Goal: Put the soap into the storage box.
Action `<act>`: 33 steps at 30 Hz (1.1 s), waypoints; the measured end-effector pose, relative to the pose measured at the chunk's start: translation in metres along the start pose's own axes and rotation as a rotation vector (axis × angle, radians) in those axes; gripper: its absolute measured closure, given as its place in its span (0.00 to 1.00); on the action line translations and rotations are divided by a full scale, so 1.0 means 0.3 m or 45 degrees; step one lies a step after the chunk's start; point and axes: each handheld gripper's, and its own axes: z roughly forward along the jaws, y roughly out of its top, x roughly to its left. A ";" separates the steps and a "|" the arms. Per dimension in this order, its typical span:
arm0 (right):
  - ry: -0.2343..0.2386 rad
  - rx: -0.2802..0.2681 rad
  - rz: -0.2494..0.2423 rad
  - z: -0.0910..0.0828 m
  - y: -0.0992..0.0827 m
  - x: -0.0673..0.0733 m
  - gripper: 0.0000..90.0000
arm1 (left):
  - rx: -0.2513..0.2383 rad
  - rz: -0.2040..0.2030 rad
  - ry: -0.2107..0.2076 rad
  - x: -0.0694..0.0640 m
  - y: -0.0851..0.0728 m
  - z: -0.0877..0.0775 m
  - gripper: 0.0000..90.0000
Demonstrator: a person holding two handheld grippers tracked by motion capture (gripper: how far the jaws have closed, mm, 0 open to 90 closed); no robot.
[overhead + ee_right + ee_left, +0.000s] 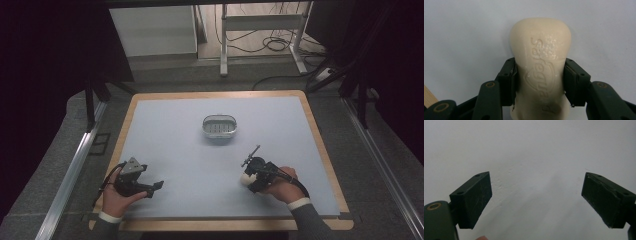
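While the right gripper point(539, 82) sat low at the near right of the table point(165, 130), its 2 jaws were pinching a cream soap bar point(540, 65) across the narrow sides. Pads pressed flat on both flanks of the bar, approx. mid-length; rounded far end stuck out past the pads. Embossed lettering ran along the top face. Pale grey table surface showed behind the bar; cannot tell from the gripper view whether the bar touched it or was just clear.

High view: soap bar point(246, 178) seen as a pale lump at the front of the right gripper point(251, 176), person's right hand point(282, 190) wrapped round the gripper body, cable trailing back toward the sleeve.

Left gripper point(155, 187) rested at the near left, held by the left hand point(117, 197), grey 3-cornered plate on top. Left gripper view: jaws spread wide, nothing between them, bare table under them.

Small oval metal dish point(219, 126) w/ holes in its floor stood further back, near table centre, well apart from both grippers and from the soap. Wood edge of the table ran round the grey mat.
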 end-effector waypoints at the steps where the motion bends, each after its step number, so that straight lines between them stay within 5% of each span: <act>1: 0.004 0.001 0.002 -0.001 0.000 -0.001 0.55 | -0.001 -0.001 0.000 0.000 0.000 0.000 0.11; 33: -0.005 -0.176 0.038 -0.133 0.031 -0.093 0.55 | 0.015 0.008 0.002 -0.005 -0.001 0.012 0.11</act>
